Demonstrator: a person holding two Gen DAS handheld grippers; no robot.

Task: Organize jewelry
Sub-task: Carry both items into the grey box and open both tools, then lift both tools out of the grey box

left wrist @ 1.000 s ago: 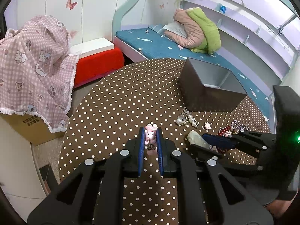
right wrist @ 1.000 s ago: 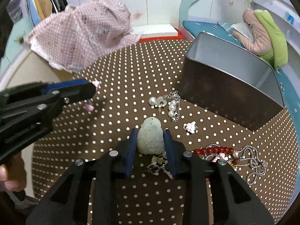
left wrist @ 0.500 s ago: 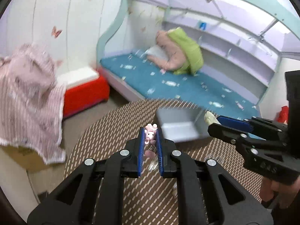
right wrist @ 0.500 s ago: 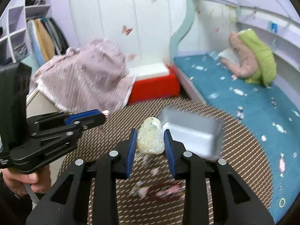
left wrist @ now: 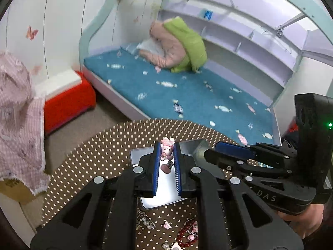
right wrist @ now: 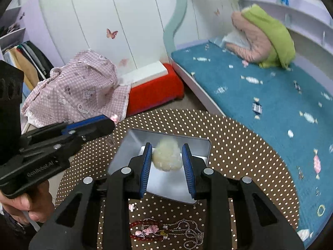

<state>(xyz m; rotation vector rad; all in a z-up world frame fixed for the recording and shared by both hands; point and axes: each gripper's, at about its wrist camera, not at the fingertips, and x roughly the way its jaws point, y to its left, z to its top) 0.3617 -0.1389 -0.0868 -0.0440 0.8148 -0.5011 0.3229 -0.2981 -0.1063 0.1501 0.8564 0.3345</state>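
Pale jade pendant between right hand-held gripper fingers, over tin.

The black right hand-held gripper has the white letters "DAS" on its side.

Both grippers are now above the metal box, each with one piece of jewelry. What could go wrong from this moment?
1. The pale jade pendant looks blurred and loose between the right gripper jaws, which seem apart; it may drop hard into the metal box.
2. The left gripper and right gripper are close over the box and might collide.
3. The pink pig charm has a dangling part that could snag on release.
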